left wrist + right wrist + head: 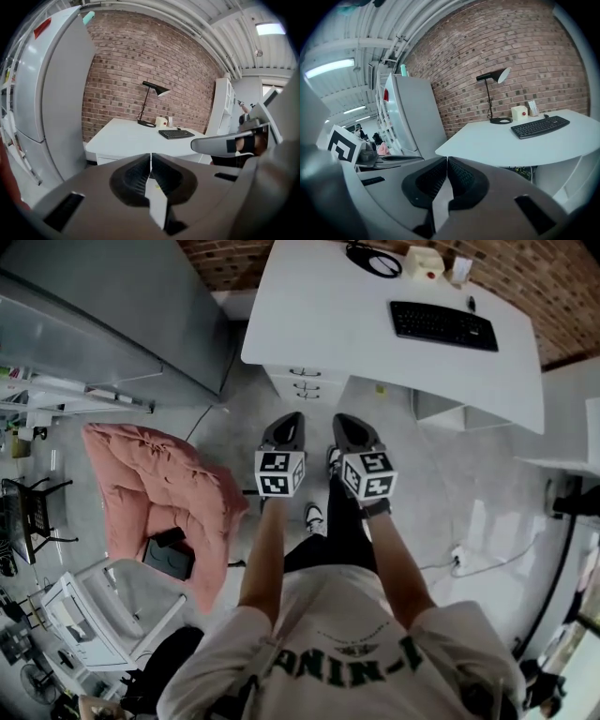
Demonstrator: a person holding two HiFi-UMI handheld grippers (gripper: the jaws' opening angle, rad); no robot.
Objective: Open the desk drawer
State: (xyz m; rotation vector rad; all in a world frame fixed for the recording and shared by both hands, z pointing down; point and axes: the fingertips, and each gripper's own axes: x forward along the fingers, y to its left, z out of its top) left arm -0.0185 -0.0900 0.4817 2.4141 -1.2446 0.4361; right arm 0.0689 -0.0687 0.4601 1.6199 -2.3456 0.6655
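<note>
The white desk (319, 306) stands ahead of me, with a white drawer unit (305, 385) of three closed drawers under its front left corner. Both grippers hang in the air side by side, short of the desk and apart from the drawers. My left gripper (284, 430) is shut with nothing in it; in the left gripper view its jaws (150, 160) meet below the desk edge (126, 145). My right gripper (353, 430) is also shut and empty, and its jaws (447, 162) point at the desk (511, 140).
On the desk lie a black keyboard (442, 324), a black lamp base (373, 261) and a small white box (424, 262). A tall grey cabinet (112, 315) stands left of the desk. A chair with a pink cushion (159, 493) is at my left, and a cable and socket (457, 557) lie on the floor.
</note>
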